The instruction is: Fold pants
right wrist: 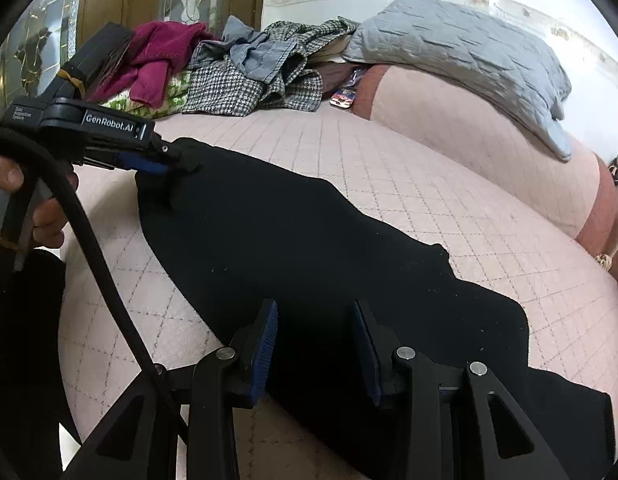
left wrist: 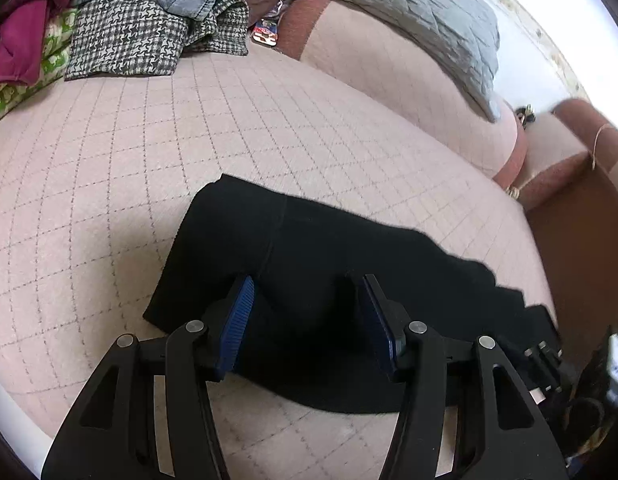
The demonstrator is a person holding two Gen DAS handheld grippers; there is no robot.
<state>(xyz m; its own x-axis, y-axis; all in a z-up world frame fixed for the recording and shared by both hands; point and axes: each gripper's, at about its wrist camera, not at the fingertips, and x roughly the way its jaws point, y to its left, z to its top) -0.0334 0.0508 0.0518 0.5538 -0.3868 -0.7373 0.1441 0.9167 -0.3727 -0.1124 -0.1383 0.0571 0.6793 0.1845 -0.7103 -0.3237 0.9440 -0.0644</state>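
Black pants (left wrist: 309, 240) lie flat on a pink quilted bed cover (left wrist: 109, 168), running lengthwise from upper left to lower right (right wrist: 289, 232). My left gripper (left wrist: 307, 284) hovers low over one end of them, its blue pads wide apart and nothing pinched between them. In the right wrist view the left gripper (right wrist: 169, 158) sits at the pants' far left corner, where the cloth is slightly bunched. My right gripper (right wrist: 316, 306) stands open over the near end of the pants, with black cloth under the gap and no pad pressing on it.
A heap of clothes (right wrist: 245, 76) in houndstooth, denim and magenta lies at the back of the bed. A grey quilted pillow (right wrist: 469, 52) rests on a pink bolster (right wrist: 489, 140) at the right. A person's hand (right wrist: 45, 208) holds the left gripper's handle, and a black cable (right wrist: 105, 264) trails from it.
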